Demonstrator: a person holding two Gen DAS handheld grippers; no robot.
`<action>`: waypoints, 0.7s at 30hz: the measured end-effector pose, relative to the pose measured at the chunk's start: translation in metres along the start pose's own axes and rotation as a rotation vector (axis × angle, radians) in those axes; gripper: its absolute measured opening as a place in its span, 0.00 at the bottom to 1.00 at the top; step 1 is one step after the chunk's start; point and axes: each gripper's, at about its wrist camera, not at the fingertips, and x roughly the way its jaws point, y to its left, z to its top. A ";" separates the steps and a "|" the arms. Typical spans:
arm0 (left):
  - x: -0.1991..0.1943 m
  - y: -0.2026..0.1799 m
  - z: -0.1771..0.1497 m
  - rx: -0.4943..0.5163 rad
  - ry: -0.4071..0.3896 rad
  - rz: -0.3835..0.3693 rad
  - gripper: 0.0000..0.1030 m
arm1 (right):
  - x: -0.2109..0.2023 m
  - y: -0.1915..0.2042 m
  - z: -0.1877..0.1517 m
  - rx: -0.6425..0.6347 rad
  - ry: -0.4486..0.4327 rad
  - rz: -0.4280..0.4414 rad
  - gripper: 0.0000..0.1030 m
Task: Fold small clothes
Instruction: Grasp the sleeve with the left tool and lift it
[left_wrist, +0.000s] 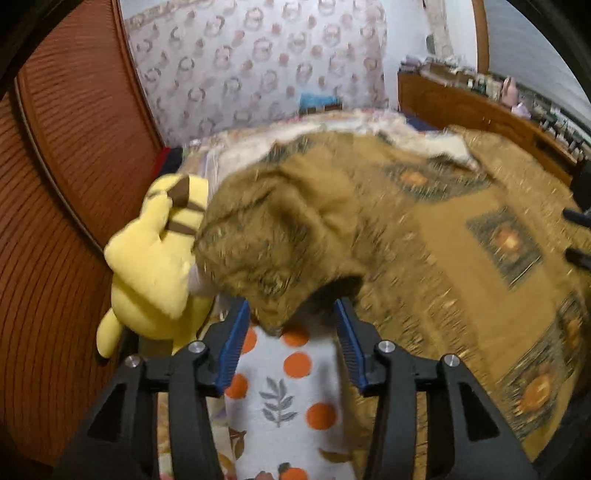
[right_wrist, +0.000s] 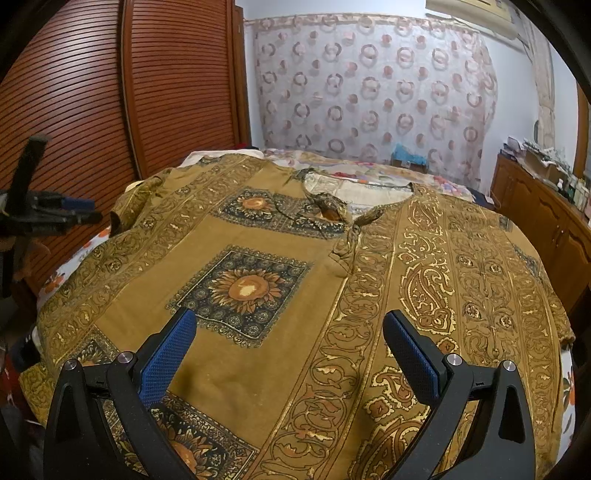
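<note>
1. The only holder of things in sight is the wooden cabinet (right_wrist: 546, 221) at the far right; its top is piled with boxes, bottles and papers too small to tell apart.
2. The mustard tunic (right_wrist: 280, 295) is spread nearly flat over the bed, covering most of it, its neckline toward the far side near the patterned curtain (right_wrist: 369, 88).
3. Its cloth looks soft and matte, printed with dark squares holding orange sunflowers on the left half and gold paisley scrolls in long bands on the right half.
4. The right gripper (right_wrist: 290, 350) hangs over the tunic's near middle, its blue-padded fingers (right_wrist: 168, 354) spread wide and holding nothing.
5. The left gripper (left_wrist: 291, 332) sits at the tunic's left edge, jaws apart, with a bunched fold of cloth lying between the ribbed blue pads (left_wrist: 234, 343); the blur hides whether they touch it.
6. Below that fold shows the bedsheet (left_wrist: 291, 402), white with round orange fruits and grey leaf sprigs.
7. A plush yellow toy (left_wrist: 151, 266) with brown stripes lies just left of the bunched cloth, touching it.
8. Slatted reddish-brown doors (right_wrist: 74, 110) stand along the left side.
</note>
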 end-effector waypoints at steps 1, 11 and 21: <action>0.007 -0.001 -0.002 0.002 0.013 -0.002 0.45 | 0.000 0.000 0.000 0.001 0.000 0.002 1.00; 0.035 0.005 0.012 0.007 -0.049 0.021 0.10 | 0.004 0.004 0.013 -0.035 0.005 -0.002 1.00; -0.030 -0.040 0.066 0.101 -0.235 -0.049 0.00 | 0.002 -0.006 0.015 -0.015 -0.007 -0.014 1.00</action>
